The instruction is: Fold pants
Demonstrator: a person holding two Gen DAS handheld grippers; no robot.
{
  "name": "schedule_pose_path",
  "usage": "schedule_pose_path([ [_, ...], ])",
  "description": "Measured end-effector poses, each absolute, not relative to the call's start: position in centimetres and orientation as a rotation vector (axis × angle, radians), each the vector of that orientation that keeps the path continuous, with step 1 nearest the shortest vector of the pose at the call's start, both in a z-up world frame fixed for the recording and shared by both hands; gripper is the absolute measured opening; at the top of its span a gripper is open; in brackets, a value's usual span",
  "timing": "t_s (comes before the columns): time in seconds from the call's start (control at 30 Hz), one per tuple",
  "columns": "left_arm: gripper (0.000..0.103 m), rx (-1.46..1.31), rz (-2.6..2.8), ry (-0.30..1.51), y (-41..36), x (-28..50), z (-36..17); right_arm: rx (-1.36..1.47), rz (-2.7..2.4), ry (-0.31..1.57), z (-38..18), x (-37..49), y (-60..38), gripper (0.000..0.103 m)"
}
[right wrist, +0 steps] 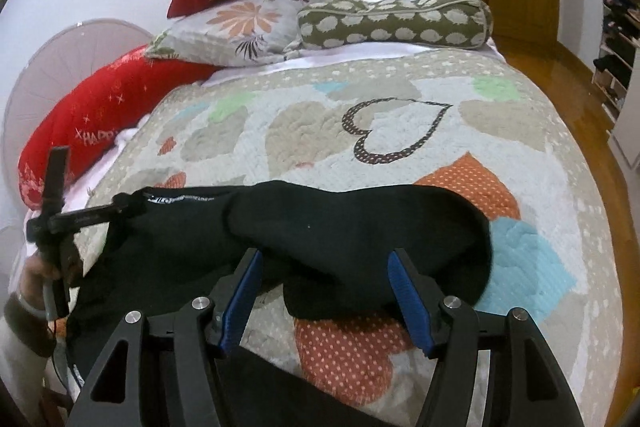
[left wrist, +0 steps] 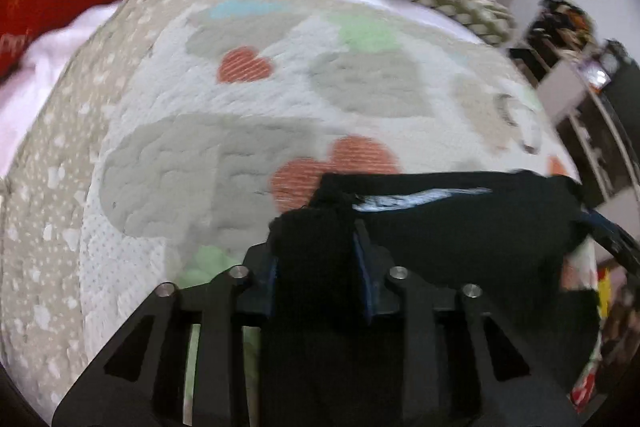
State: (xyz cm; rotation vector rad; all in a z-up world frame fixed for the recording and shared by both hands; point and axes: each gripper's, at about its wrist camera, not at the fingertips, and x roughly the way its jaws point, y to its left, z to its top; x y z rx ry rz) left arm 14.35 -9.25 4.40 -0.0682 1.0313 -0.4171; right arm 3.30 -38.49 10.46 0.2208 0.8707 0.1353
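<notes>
Your left gripper is clenched on a bunch of the black pants, which lie across the heart-patterned quilt. Your right gripper is spread wide above the pants' near edge.

The left claw is closed, its two fingers pinching a bunch of black pants between the blue pads. In the right wrist view it reaches in from the left, with the person's left hand wrapped round its handle. The right claw stands wide open, its blue pads well apart and gripping nothing.
</notes>
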Motion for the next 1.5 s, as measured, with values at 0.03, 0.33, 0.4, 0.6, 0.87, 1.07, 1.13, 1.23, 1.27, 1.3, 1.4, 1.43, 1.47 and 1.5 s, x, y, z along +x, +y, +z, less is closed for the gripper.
schedule_pose_path([
  [0.03, 0.018, -0.069, -0.443, 1.011, -9.2, 13.4, 5.2, 0.227, 0.131, 0.857, 10.9, 2.7, -38.8, 0.063],
  [0.33, 0.016, -0.021, -0.76, 0.748, -7.4, -7.9, 12.1, 0.272, 0.092, 0.771, 13.2, -3.3, -41.8, 0.064],
  [0.4, 0.016, -0.068, -0.748, 0.787, -6.6, -9.8, 10.3, 0.31, 0.082, 0.773, 13.0, -4.1, -42.5, 0.065],
  [0.6, 0.016, -0.138, -0.63, 0.93, -5.6, -8.9, 4.8, 0.424, 0.098, 0.787, 12.5, -5.0, -43.9, 0.065],
  [0.87, 0.016, -0.139, -0.676, 0.955, -6.4, -9.0, 3.0, 0.531, 0.136, 0.772, 13.9, -0.6, -43.8, 0.08],
  [1.07, 0.016, -0.135, -0.688, 0.956, -6.1, -9.2, 2.8, 0.727, 0.106, 0.928, 8.3, 4.2, -44.9, 0.071],
  [1.13, 0.016, -0.142, -0.686, 0.958, -5.9, -9.5, 2.9, 0.786, 0.154, 0.932, 6.6, 4.9, -45.4, 0.028],
  [1.23, 0.016, -0.123, -0.679, 0.952, -5.7, -9.7, 3.4, 0.699, 0.136, 0.87, 7.9, 3.0, -45.7, 0.005],
  [1.27, 0.016, -0.117, -0.675, 0.949, -5.5, -9.7, 3.6, 0.675, 0.15, 0.845, 8.7, 1.9, -45.9, 0.005],
  [1.3, 0.016, -0.111, -0.669, 0.941, -5.4, -9.7, 3.9, 0.627, 0.146, 0.821, 9.6, 0.4, -46.0, 0.004],
  [1.4, 0.016, -0.1, -0.652, 0.924, -4.7, -9.8, 4.3, 0.528, 0.152, 0.779, 11.9, -6.5, -46.1, 0.004],
  [1.43, 0.016, -0.1, -0.647, 0.924, -4.6, -9.8, 4.3, 0.499, 0.149, 0.79, 11.9, -9.0, -45.9, 0.004],
  [1.47, 0.017, -0.109, -0.645, 0.928, -4.2, -9.7, 4.2, 0.474, 0.138, 0.807, 11.7, -10.9, -45.6, 0.004],
  [1.5, 0.017, -0.12, -0.647, 0.932, -4.0, -9.6, 4.1, 0.46, 0.116, 0.837, 10.9, -13.1, -45.6, 0.004],
])
